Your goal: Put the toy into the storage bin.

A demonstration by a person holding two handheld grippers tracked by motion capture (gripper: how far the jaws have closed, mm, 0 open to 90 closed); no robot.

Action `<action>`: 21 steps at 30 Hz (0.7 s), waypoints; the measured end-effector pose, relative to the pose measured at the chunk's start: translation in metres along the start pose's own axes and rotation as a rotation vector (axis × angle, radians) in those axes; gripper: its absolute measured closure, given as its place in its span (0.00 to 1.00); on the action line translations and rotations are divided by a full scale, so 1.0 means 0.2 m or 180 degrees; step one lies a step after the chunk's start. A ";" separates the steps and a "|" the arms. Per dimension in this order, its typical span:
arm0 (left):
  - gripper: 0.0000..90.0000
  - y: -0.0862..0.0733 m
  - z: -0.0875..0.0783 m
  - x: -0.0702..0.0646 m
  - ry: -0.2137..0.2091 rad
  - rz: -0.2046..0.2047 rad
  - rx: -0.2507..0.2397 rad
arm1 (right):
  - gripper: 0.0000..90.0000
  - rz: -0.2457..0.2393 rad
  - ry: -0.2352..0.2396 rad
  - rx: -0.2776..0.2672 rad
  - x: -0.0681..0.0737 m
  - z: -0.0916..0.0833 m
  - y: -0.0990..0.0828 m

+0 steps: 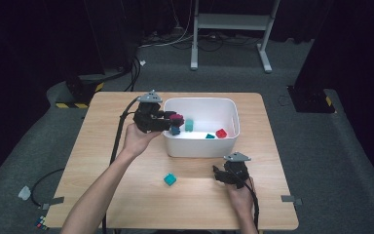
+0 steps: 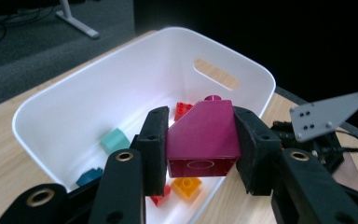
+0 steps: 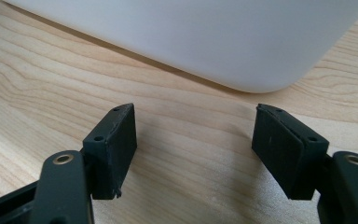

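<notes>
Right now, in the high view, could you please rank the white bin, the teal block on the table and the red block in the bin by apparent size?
1. white bin
2. teal block
3. red block, barely smaller; unsure

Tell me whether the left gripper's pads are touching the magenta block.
Touching. In the left gripper view both pads press flat on the sides of the magenta block, which hangs over the white bin.

The high view is looking forward and down on the whole desk [image 1: 126,204] from above the person's side. The left gripper view is peering close over the white bin [image 2: 65,98]. The right gripper view is sitting low, facing that bin's outer wall [image 3: 223,42].
</notes>
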State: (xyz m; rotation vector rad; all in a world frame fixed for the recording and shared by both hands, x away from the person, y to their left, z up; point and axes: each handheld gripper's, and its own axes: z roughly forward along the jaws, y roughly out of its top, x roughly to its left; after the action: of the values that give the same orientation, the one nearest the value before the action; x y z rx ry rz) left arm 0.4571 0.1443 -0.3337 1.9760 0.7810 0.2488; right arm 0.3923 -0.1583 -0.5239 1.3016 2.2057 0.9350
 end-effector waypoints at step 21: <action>0.65 0.05 0.31 0.03 0.0310 -0.0040 0.0166 | 0.34 -0.0004 0.0000 0.0003 0.00 0.00 0.00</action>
State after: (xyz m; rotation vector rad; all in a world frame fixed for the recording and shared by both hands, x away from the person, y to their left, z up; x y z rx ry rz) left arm 0.4953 0.1012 -0.3582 2.0192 0.8700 0.3221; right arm 0.3925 -0.1585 -0.5239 1.3003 2.2069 0.9336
